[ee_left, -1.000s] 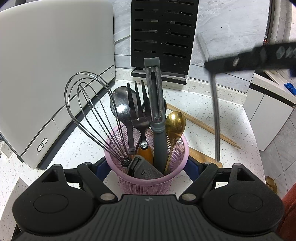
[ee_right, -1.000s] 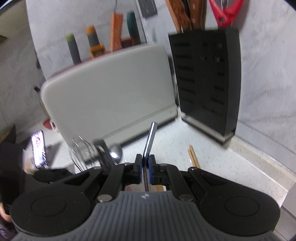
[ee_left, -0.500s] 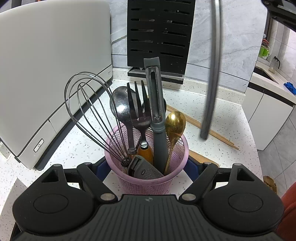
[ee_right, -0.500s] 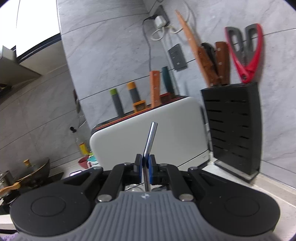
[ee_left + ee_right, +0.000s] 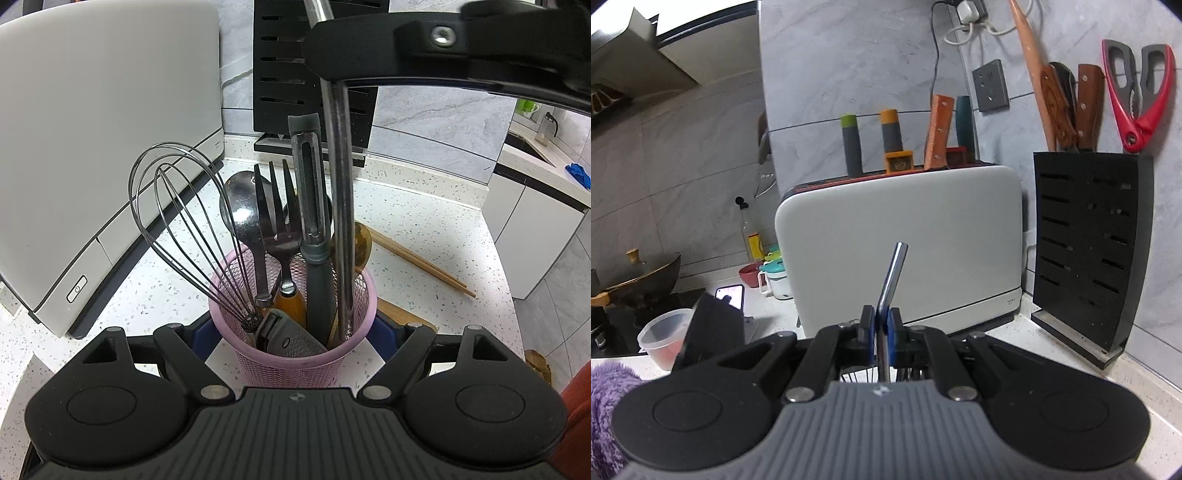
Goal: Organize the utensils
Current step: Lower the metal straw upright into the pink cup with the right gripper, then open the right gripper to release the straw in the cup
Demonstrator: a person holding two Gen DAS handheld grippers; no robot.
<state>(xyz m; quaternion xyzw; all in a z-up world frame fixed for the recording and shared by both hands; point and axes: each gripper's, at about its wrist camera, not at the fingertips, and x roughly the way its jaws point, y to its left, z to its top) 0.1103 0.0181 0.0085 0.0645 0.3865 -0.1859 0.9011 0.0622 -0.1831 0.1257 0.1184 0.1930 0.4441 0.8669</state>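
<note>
Right gripper (image 5: 881,326) clenched on a metal utensil (image 5: 891,280), blue pads (image 5: 891,325) pressing both sides of its flat handle; handle end poking up past the fingers, toward a white appliance (image 5: 905,236). Half a second ago held high against the wall; now brought down, whisk wires visible just beneath the fingers. From the left wrist view, right gripper (image 5: 436,40) now filling the top of the frame, where only a corner showed before. Utensil (image 5: 341,206) hanging straight down from it, lower end now inside the pink basket (image 5: 295,365) at its right side, beside the grey peeler (image 5: 314,236) and in front of the gold spoon (image 5: 364,240). Earlier dangling clear above the counter, right of the basket; a second ago held farther right, out over the chopsticks.

Left gripper (image 5: 295,332) spread wide around the basket, blue pads (image 5: 203,332) at each flank; whether actually touching, cannot tell. Unchanged across the frames.

Basket contents as before: whisk (image 5: 177,221) leaning left, steel spoon (image 5: 240,218), fork (image 5: 279,221), peeler upright. Chopsticks (image 5: 417,260) lying on the counter (image 5: 424,206) behind and right. Black knife block (image 5: 280,74) against the wall, same place; red scissors (image 5: 1137,92) and wooden handles standing in it.
</note>
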